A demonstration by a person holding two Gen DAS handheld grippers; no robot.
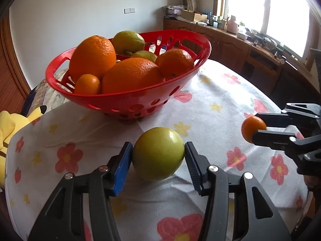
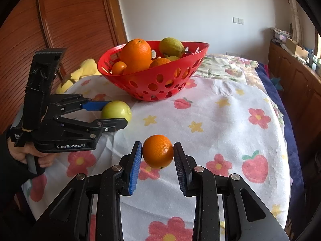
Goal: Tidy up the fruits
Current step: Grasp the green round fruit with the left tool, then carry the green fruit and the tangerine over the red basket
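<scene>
A green apple rests on the flowered cloth, and my left gripper is shut on it, one pad pressing each side. The right wrist view shows the same apple between the left gripper's fingers, with a hand on the handle. My right gripper is shut on a small orange mandarin, held just above the cloth. In the left wrist view that mandarin is at the right edge. Behind both stands a red perforated basket holding oranges and yellow-green fruit.
A yellow plush toy lies off the cloth's left edge, near a wooden slatted door. A wooden sideboard with clutter runs under the window at the right. The cloth drops away at its right edge.
</scene>
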